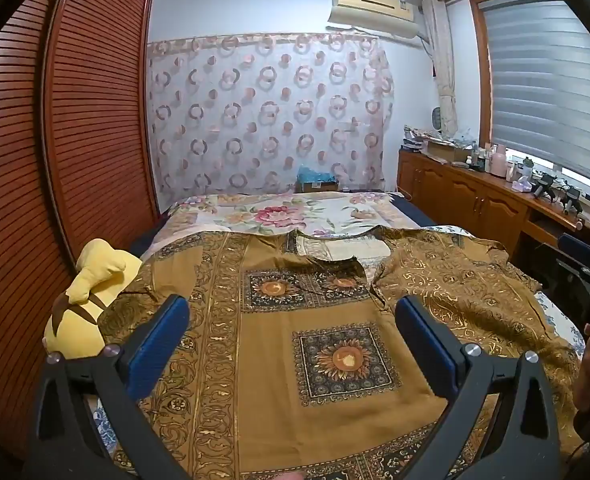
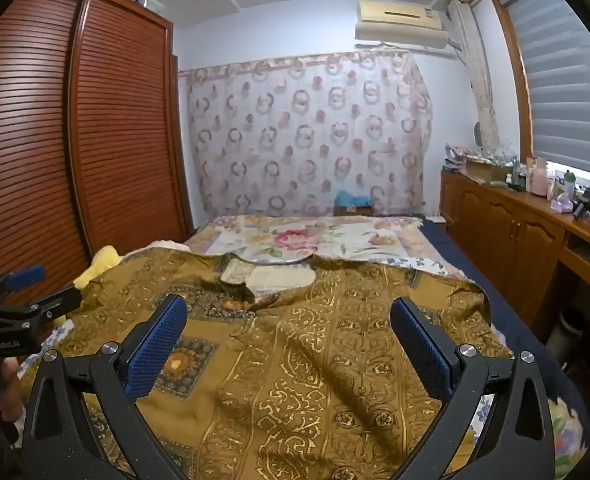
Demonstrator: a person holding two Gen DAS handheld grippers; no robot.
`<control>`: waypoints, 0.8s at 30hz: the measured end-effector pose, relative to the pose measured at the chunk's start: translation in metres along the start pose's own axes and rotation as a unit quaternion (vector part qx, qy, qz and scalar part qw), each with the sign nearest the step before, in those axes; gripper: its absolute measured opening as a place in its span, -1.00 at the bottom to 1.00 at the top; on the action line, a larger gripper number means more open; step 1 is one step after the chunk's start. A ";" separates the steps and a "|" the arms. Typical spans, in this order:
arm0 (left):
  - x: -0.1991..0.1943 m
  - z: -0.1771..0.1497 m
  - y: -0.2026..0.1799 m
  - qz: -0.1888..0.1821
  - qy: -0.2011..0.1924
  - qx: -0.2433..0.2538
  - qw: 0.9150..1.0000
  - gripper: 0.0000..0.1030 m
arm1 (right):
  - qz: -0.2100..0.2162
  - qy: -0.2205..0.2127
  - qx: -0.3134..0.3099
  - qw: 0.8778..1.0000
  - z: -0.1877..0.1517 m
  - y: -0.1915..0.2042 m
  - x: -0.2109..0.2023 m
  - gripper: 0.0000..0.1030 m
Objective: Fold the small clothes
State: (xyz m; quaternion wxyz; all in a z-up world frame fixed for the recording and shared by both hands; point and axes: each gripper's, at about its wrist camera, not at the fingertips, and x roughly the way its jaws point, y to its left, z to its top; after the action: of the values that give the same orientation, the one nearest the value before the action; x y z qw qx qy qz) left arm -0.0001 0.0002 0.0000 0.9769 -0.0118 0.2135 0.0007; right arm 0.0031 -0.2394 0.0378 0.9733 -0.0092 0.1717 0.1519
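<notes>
**Brown top spread on the bed, both tools held wide above it**

A brown patterned top (image 1: 287, 320) lay spread across the bed (image 1: 279, 212), its neckline toward the far end and its right half rumpled into soft ridges. The left gripper (image 1: 293, 336) hung over the flatter left half, fingers well apart and holding nothing. The right gripper (image 2: 289, 336) hung over the wrinkled side, its fingers likewise spread and empty. A yellow stuffed toy (image 1: 91, 292) sat at the left edge of the bed, seemingly touching the top's sleeve, though the overlap was hard to judge. A slatted wardrobe (image 2: 95, 120) stood beyond it.
</notes>
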 end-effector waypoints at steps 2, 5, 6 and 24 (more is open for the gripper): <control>-0.001 0.000 0.000 0.003 -0.006 0.002 1.000 1.00 | 0.001 -0.003 0.003 1.000 0.000 0.000 0.000 1.00; -0.001 0.000 0.000 0.006 -0.005 0.003 1.000 1.00 | 0.001 -0.002 0.003 1.000 0.000 0.000 0.000 1.00; -0.002 0.000 -0.001 0.007 -0.005 0.003 1.000 1.00 | 0.000 -0.002 0.003 1.000 0.000 0.000 -0.001 1.00; -0.006 0.004 -0.002 0.010 -0.013 0.007 1.000 1.00 | 0.001 0.000 0.002 1.000 0.000 0.001 -0.001 1.00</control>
State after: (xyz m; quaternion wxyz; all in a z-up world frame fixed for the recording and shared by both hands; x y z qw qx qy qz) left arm -0.0039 -0.0021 0.0063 0.9796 -0.0032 0.2005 0.0096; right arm 0.0022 -0.2389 0.0378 0.9732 -0.0070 0.1718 0.1527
